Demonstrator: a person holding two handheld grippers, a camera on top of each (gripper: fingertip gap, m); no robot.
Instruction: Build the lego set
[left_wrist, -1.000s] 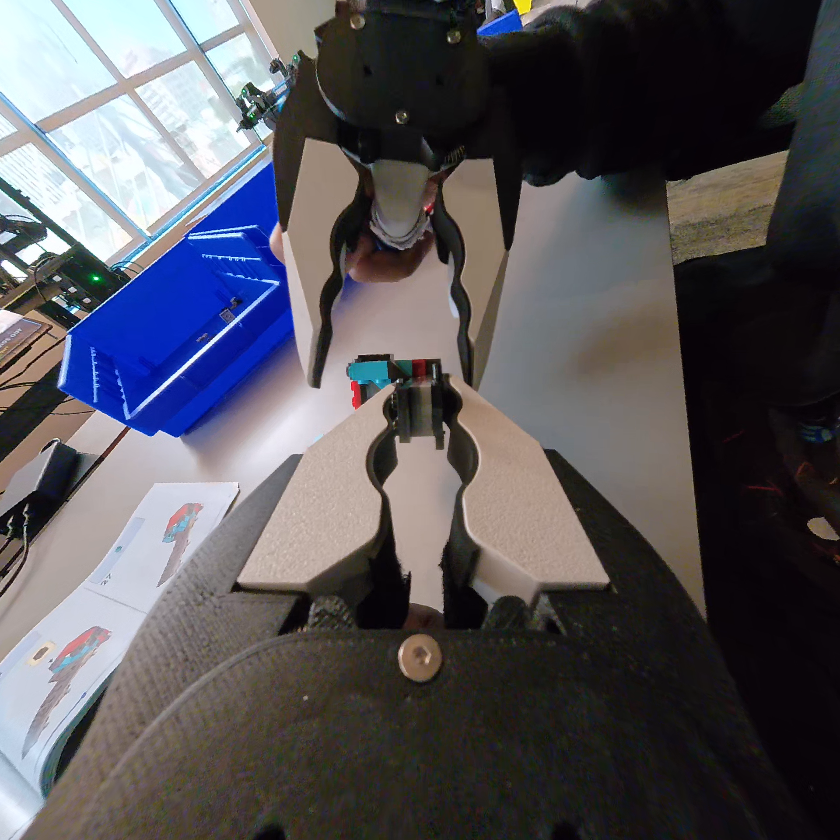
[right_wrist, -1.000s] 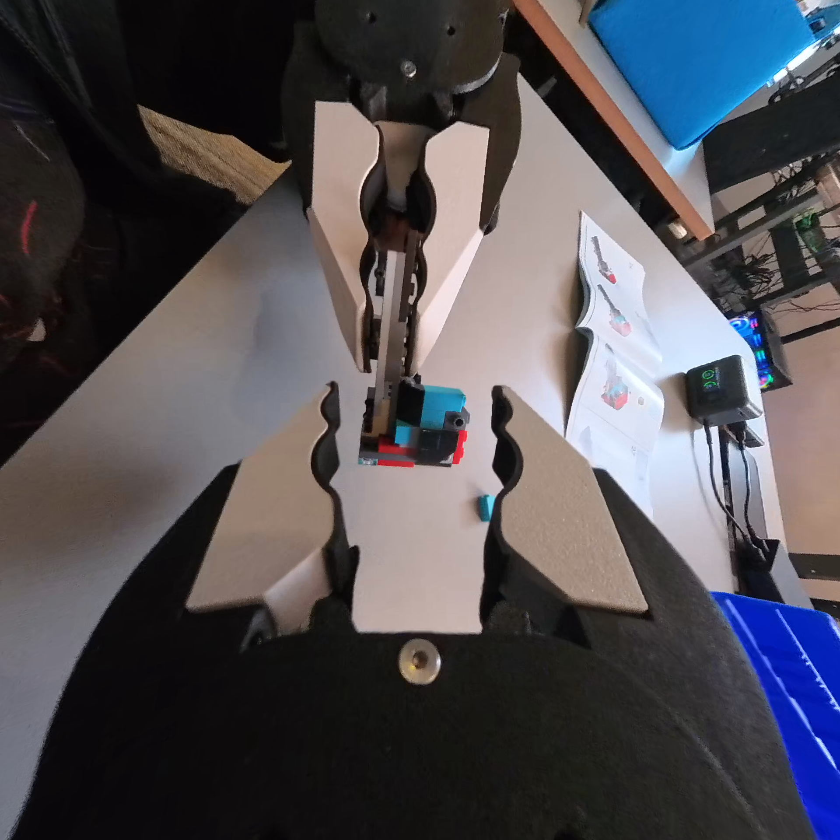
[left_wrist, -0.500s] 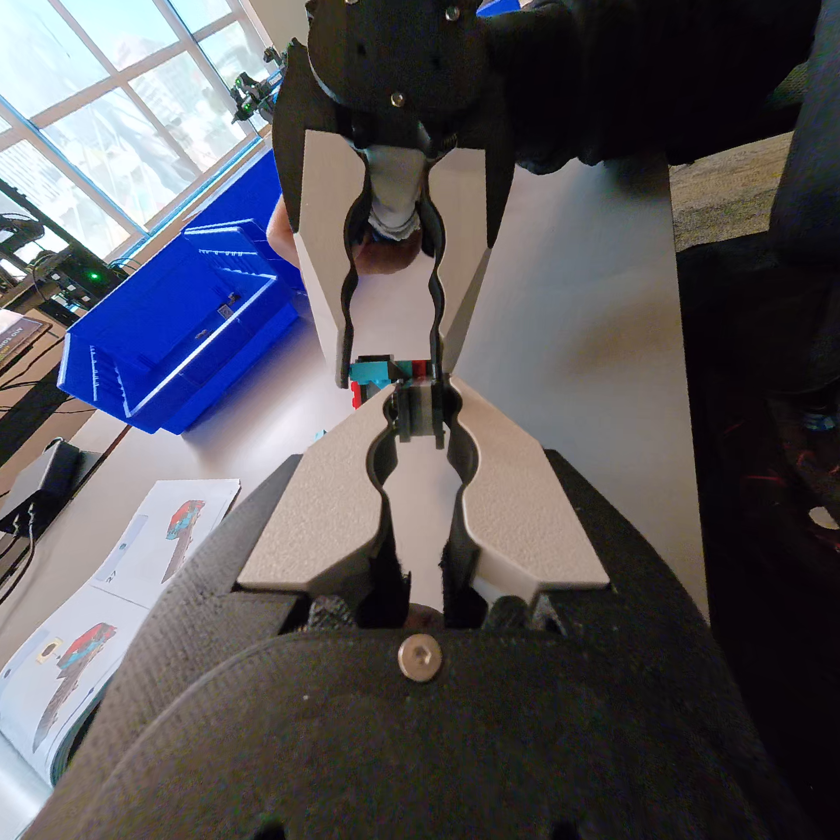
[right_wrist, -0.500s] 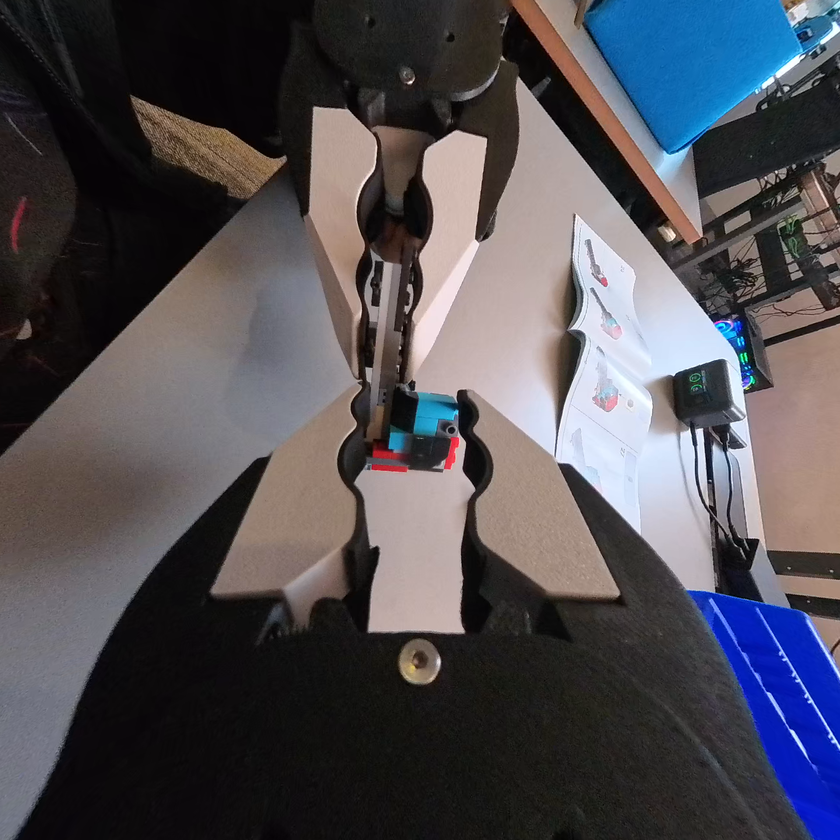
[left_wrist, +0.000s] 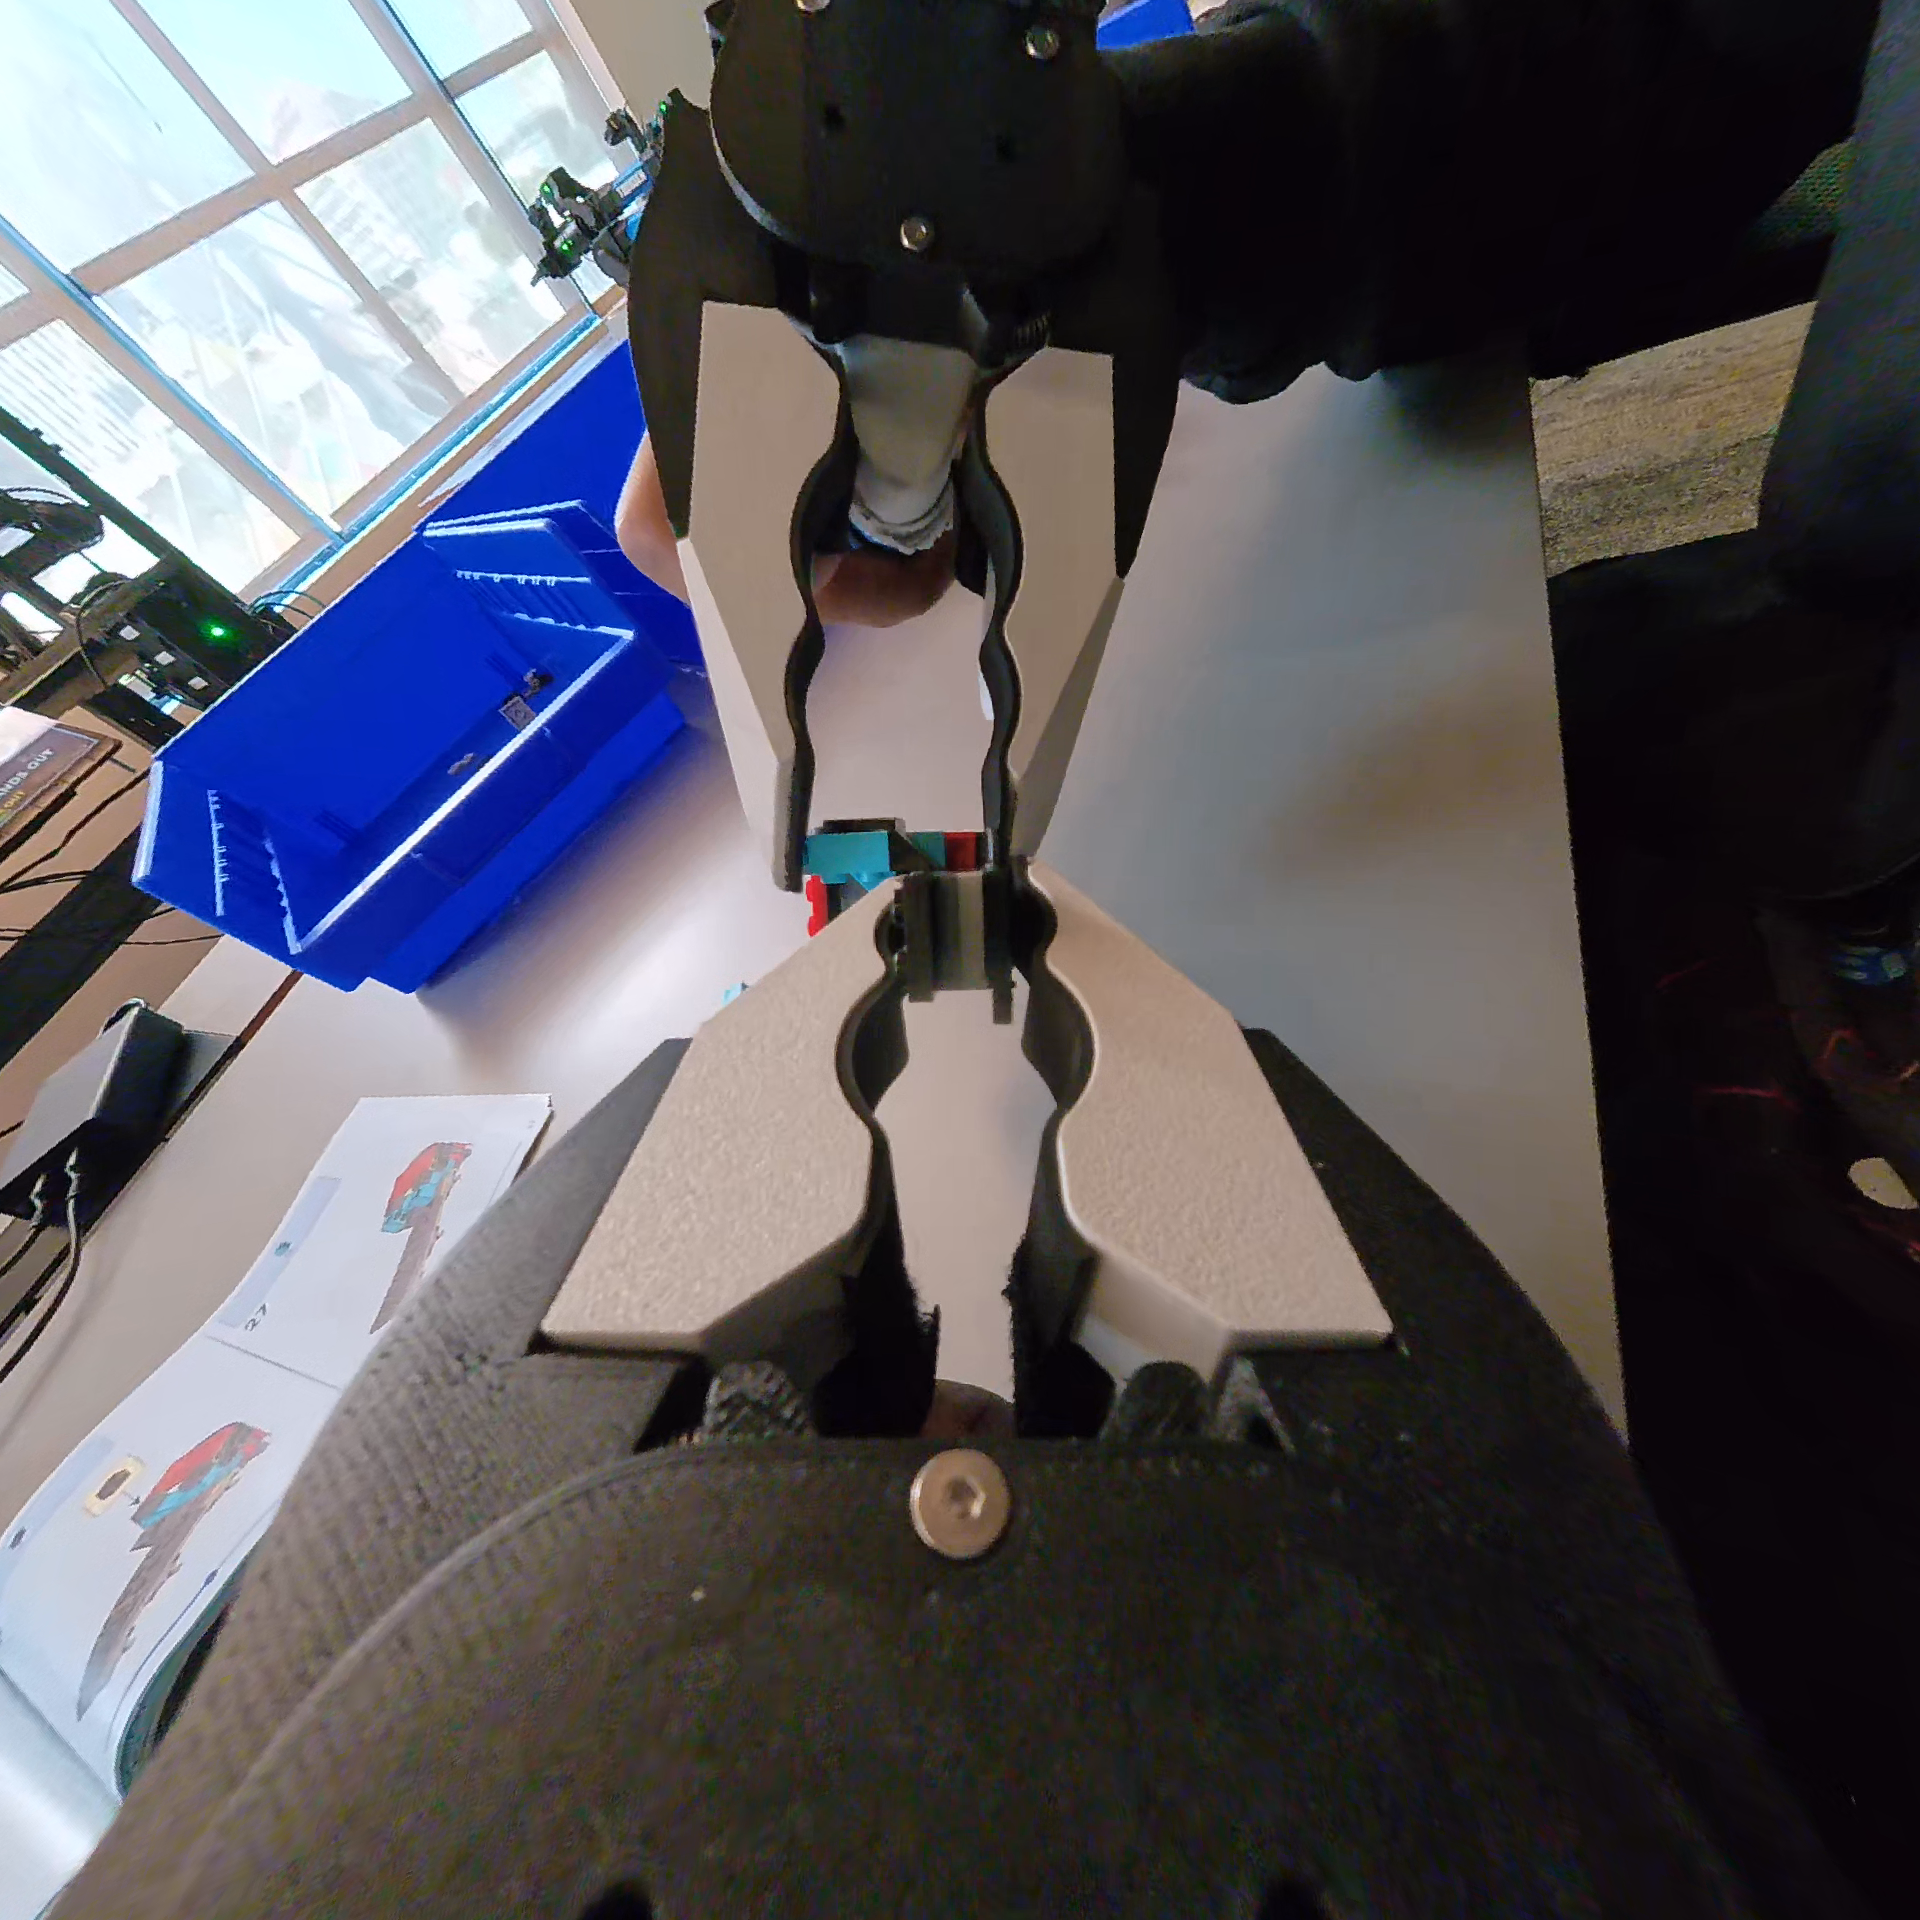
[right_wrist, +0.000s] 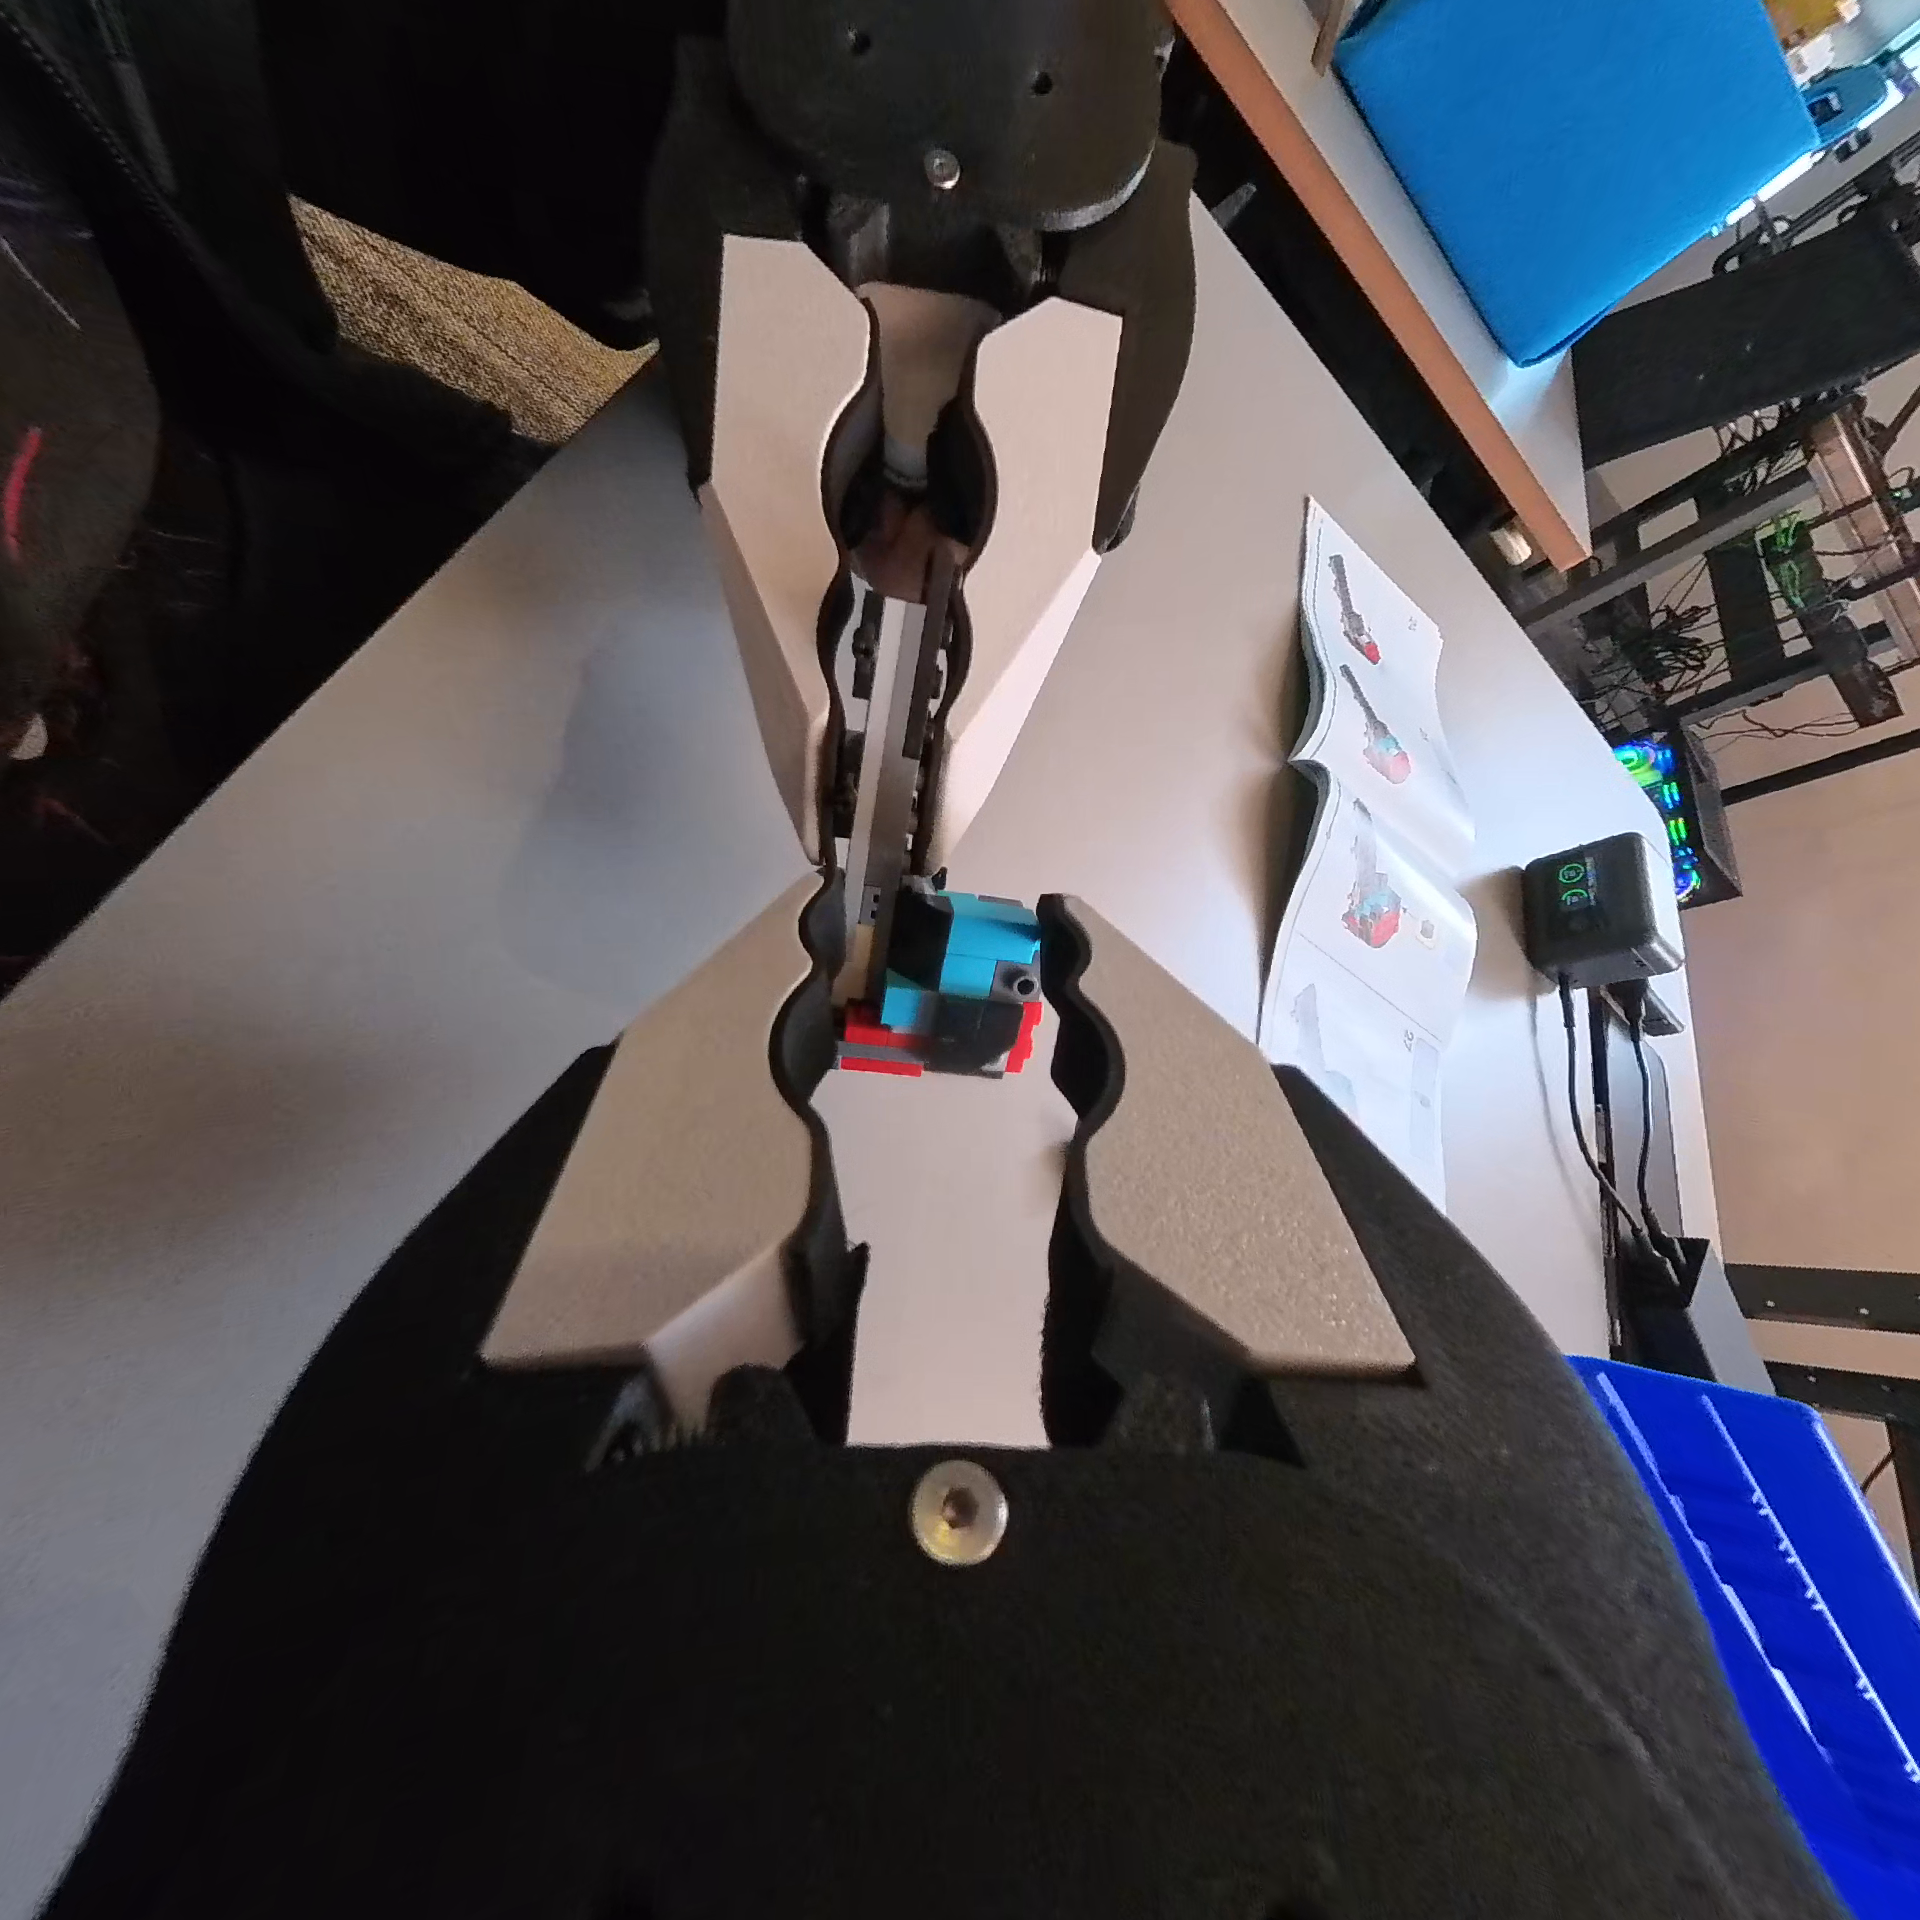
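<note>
A Lego model with a teal, black and red block (right_wrist: 961, 961) on a long grey plate (right_wrist: 894, 717) is held above the grey table (right_wrist: 364, 935) between both grippers. My left gripper (left_wrist: 951, 925) is shut on the grey plate end (left_wrist: 951, 935). It comes from the top in the right wrist view (right_wrist: 883, 862). My right gripper (right_wrist: 940, 935) is shut on the block, its fingers pressing both sides. It comes from the top in the left wrist view (left_wrist: 899, 857), where the block (left_wrist: 847, 854) shows between its tips.
A blue bin (left_wrist: 416, 748) stands to the left, also at the lower right of the right wrist view (right_wrist: 1787, 1558). An open instruction booklet (right_wrist: 1371, 831) and a black power unit (right_wrist: 1595, 914) lie beside it. A small teal piece (left_wrist: 736, 994) lies under the model. The table edge (left_wrist: 1548, 727) is close.
My right gripper has moved in and shut its fingers around the coloured block. My left gripper has kept its hold on the grey plate.
</note>
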